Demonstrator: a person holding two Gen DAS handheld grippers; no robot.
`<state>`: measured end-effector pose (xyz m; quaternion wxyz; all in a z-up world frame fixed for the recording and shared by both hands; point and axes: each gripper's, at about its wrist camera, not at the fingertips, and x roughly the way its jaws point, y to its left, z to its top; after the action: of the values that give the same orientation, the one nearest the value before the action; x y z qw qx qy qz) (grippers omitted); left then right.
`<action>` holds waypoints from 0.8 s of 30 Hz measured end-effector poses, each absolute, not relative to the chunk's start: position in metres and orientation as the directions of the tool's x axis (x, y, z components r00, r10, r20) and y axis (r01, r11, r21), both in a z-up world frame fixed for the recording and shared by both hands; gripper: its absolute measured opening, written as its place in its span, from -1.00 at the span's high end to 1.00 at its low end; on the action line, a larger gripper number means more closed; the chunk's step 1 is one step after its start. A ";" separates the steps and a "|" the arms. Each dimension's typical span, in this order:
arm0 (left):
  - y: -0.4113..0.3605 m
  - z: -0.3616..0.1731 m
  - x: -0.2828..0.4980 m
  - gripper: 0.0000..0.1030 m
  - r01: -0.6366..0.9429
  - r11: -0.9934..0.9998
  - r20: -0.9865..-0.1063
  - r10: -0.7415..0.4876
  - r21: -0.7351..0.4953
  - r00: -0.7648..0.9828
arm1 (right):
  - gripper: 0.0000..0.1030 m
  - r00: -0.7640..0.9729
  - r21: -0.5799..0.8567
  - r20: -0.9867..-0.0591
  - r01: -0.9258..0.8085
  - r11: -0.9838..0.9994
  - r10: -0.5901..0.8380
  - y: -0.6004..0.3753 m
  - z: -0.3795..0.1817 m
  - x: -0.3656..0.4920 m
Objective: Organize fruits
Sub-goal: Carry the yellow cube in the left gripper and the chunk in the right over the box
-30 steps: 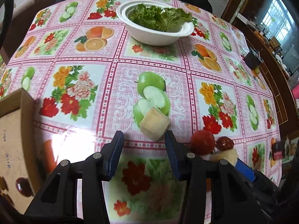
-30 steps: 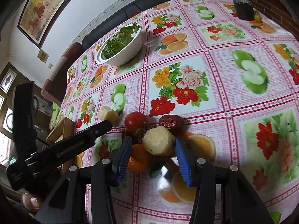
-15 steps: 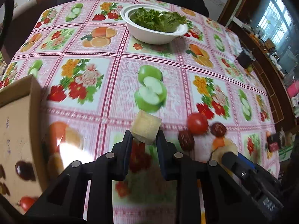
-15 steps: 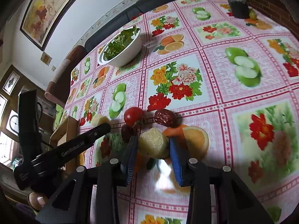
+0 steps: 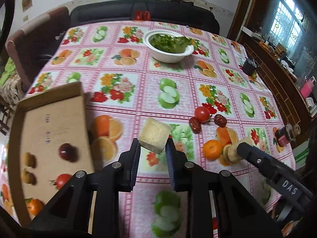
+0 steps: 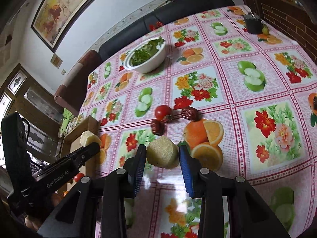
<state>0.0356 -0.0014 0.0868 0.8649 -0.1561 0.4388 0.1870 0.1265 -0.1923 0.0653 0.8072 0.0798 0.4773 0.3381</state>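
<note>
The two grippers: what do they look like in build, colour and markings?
Both are matte black plastic frames with silver round pivot bolts and two flat fingers lined with ribbed blue pads. The left gripper seen from the right wrist view carries white lettering reading GenRobot.AI on its side, with a black cable behind it. The right gripper shows white letters DAS on its body in the left wrist view.

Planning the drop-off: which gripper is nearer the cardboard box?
Left. The left gripper, holding a pale chunk, is beside the box; the right gripper is farther away, across the table.
</note>
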 end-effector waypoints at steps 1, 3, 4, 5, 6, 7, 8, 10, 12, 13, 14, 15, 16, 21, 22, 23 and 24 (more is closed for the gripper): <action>0.000 0.088 0.030 0.56 -0.464 0.880 -0.814 0.193 -0.104 0.549 | 0.32 0.313 0.454 -0.712 -0.477 0.752 0.629 -0.191 0.069 0.123; 0.004 0.089 0.024 0.56 -0.472 0.876 -0.814 0.202 -0.099 0.545 | 0.32 0.309 0.455 -0.707 -0.491 0.743 0.636 -0.187 0.073 0.118; 0.006 0.089 0.020 0.56 -0.478 0.873 -0.814 0.205 -0.099 0.544 | 0.32 0.305 0.453 -0.705 -0.500 0.738 0.640 -0.183 0.076 0.114; 0.008 0.090 0.017 0.55 -0.484 0.870 -0.814 0.209 -0.099 0.542 | 0.32 0.301 0.453 -0.703 -0.508 0.733 0.644 -0.180 0.077 0.111; 0.010 0.089 0.013 0.55 -0.491 0.866 -0.815 0.213 -0.098 0.539 | 0.32 0.297 0.454 -0.703 -0.514 0.728 0.647 -0.178 0.078 0.109; 0.012 0.089 0.010 0.55 -0.495 0.864 -0.815 0.215 -0.098 0.538 | 0.32 0.290 0.455 -0.701 -0.521 0.722 0.651 -0.173 0.079 0.106; 0.015 0.089 0.006 0.55 -0.500 0.861 -0.815 0.219 -0.098 0.536 | 0.32 0.286 0.455 -0.700 -0.527 0.718 0.654 -0.170 0.080 0.103; 0.019 0.089 0.001 0.55 -0.509 0.855 -0.817 0.224 -0.097 0.532 | 0.32 0.277 0.454 -0.700 -0.539 0.710 0.658 -0.163 0.081 0.098; 0.022 0.090 -0.004 0.55 -0.516 0.851 -0.816 0.228 -0.099 0.532 | 0.32 0.268 0.454 -0.701 -0.546 0.704 0.660 -0.158 0.080 0.095; 0.023 0.090 -0.007 0.55 -0.519 0.849 -0.815 0.231 -0.098 0.531 | 0.32 0.264 0.454 -0.701 -0.551 0.700 0.662 -0.155 0.081 0.092; 0.025 0.090 -0.009 0.55 -0.522 0.847 -0.815 0.233 -0.098 0.531 | 0.32 0.262 0.453 -0.701 -0.555 0.698 0.663 -0.153 0.081 0.090; 0.026 0.090 -0.011 0.55 -0.524 0.846 -0.814 0.234 -0.099 0.532 | 0.32 0.259 0.452 -0.702 -0.557 0.696 0.663 -0.151 0.081 0.089; 0.027 0.090 -0.013 0.55 -0.525 0.845 -0.814 0.236 -0.098 0.532 | 0.32 0.257 0.453 -0.702 -0.560 0.694 0.665 -0.149 0.081 0.087; 0.030 0.090 -0.021 0.55 -0.532 0.841 -0.813 0.241 -0.098 0.530 | 0.32 0.246 0.455 -0.703 -0.566 0.688 0.667 -0.143 0.082 0.082; 0.031 0.091 -0.022 0.55 -0.535 0.840 -0.813 0.243 -0.096 0.529 | 0.32 0.246 0.454 -0.703 -0.567 0.687 0.667 -0.142 0.082 0.081; 0.032 0.091 -0.024 0.55 -0.537 0.838 -0.813 0.247 -0.094 0.528 | 0.32 0.244 0.454 -0.703 -0.569 0.686 0.667 -0.140 0.082 0.079; 0.033 0.091 -0.025 0.55 -0.540 0.836 -0.812 0.250 -0.093 0.527 | 0.32 0.241 0.455 -0.703 -0.571 0.684 0.669 -0.139 0.082 0.078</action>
<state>-0.0253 0.0329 0.0914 0.8572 -0.1694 0.4282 0.2304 0.0785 -0.1388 0.0823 0.7861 0.0520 0.4732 0.3943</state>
